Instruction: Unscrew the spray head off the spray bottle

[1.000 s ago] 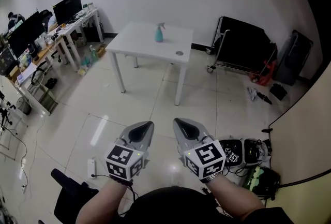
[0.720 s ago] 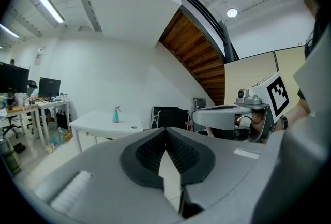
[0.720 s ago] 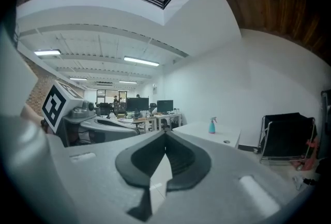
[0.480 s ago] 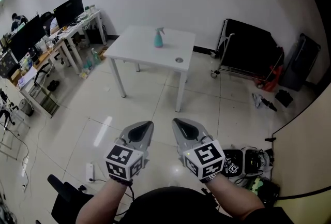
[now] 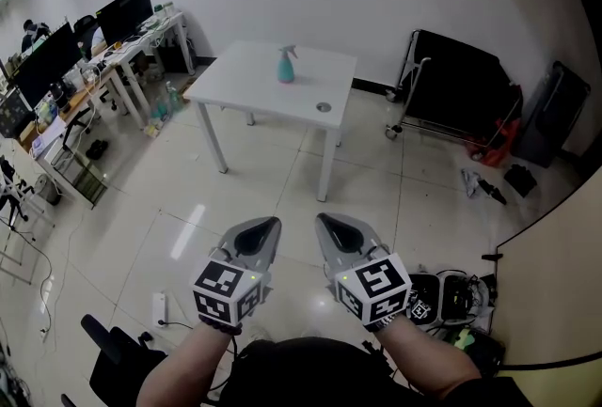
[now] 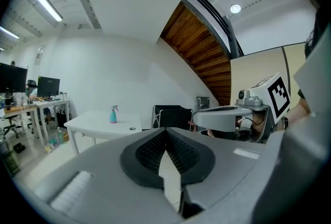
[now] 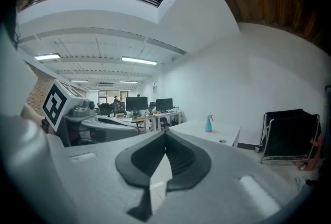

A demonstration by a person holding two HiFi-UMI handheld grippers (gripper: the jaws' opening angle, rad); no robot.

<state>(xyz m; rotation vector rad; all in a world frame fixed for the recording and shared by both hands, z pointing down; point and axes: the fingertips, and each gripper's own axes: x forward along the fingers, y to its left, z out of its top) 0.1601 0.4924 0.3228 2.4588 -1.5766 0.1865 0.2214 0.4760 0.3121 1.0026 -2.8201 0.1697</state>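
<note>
A teal spray bottle (image 5: 285,65) with a pale spray head stands upright on a white table (image 5: 254,86) across the room; it also shows small as the bottle (image 6: 113,114) in the left gripper view and the bottle (image 7: 208,123) in the right gripper view. My left gripper (image 5: 266,228) and right gripper (image 5: 324,224) are held side by side close to my body, well short of the table. Both are shut with nothing between the jaws. A small round object (image 5: 324,106) lies on the table near its right edge.
Desks with monitors (image 5: 122,15) line the left wall. A black cart (image 5: 461,81) stands at the right of the table, with bags and gear (image 5: 451,297) on the floor at my right. An office chair base (image 5: 113,344) sits at lower left. Open tiled floor lies between me and the table.
The view has shifted slightly, with the table a little nearer and more central. Both grippers keep the same pose, shut and empty.
</note>
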